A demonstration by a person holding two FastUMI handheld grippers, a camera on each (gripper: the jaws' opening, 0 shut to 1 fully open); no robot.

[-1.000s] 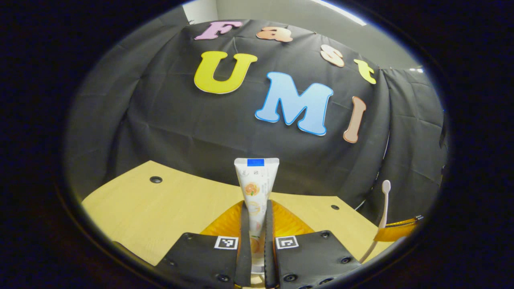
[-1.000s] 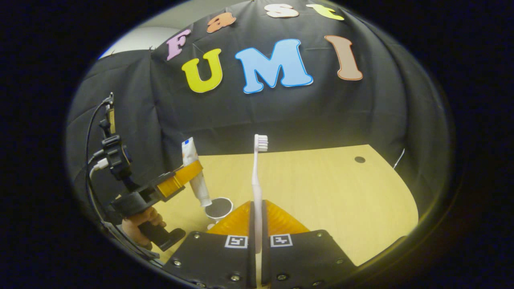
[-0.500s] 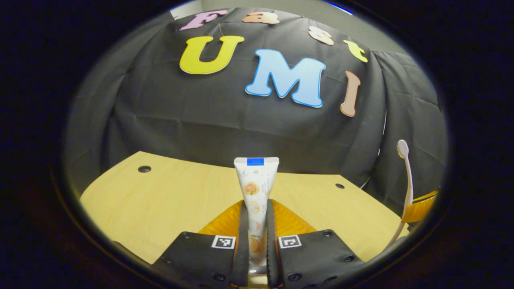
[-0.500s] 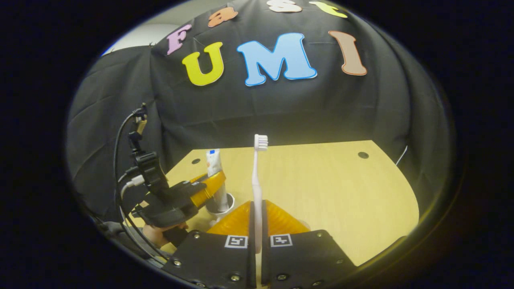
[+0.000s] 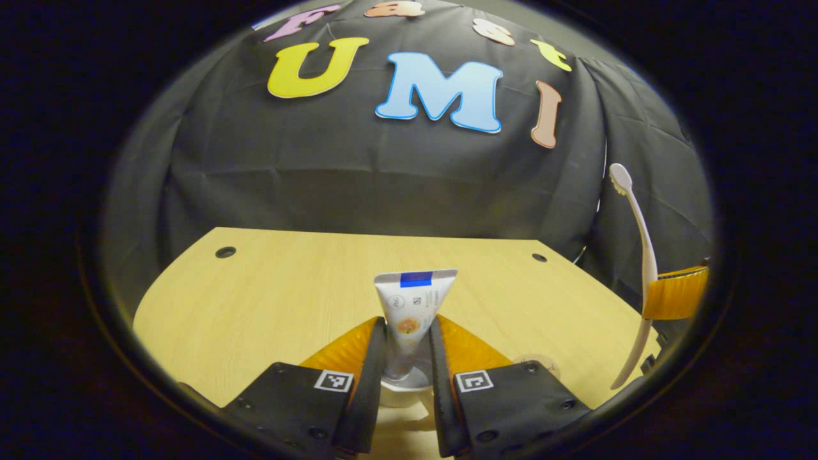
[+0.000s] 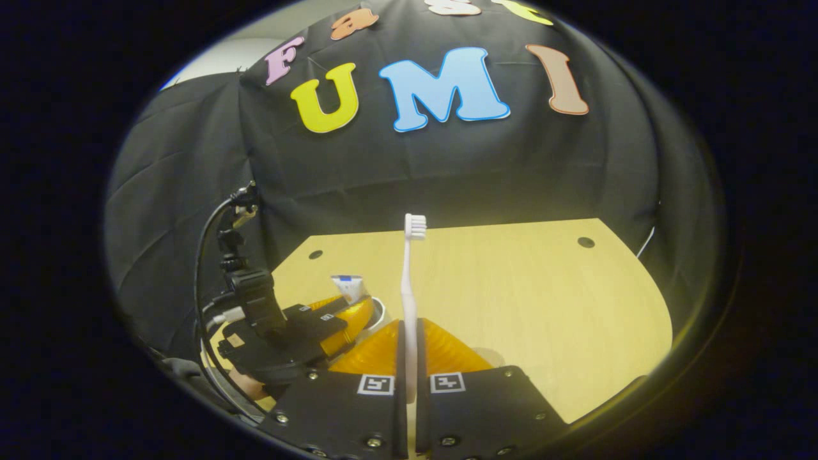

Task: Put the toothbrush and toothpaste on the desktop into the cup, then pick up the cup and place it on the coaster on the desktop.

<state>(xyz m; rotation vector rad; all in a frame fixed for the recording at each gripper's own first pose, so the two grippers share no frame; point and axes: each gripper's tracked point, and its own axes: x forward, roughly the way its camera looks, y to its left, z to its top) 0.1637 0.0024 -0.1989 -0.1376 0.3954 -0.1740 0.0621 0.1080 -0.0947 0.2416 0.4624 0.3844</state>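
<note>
Currently, in the left gripper view, your left gripper (image 5: pixel 407 358) has its two fingers spread slightly, with the toothpaste tube (image 5: pixel 412 313) standing upright between them, cap end down inside the white cup (image 5: pixel 402 388) directly below the fingertips. Whether both fingers press on the tube cannot be told from here; the gap looks wider than the tube's lower part. To the far right, the other gripper's finger (image 5: pixel 676 292) clamps the toothbrush (image 5: pixel 641 255), head up. A round coaster (image 5: pixel 537 363) lies on the desktop (image 5: pixel 268 300) just right of your fingers.

Handling note: the tube is light and soft and dents under pressure, so grip it lightly at mid-body. The cup is likely light and may tip once the tall tube leans on its rim.

In the right gripper view, your right gripper (image 6: pixel 408 364) is closed on the toothbrush handle, bristles pointing up and away from you. To the lower left, the left gripper sits over the cup with the tube's crimped end above it. The toothbrush is thin, stiff and smooth; judged from this, hold it low on the handle and lower it handle-first beside the tube.
</note>
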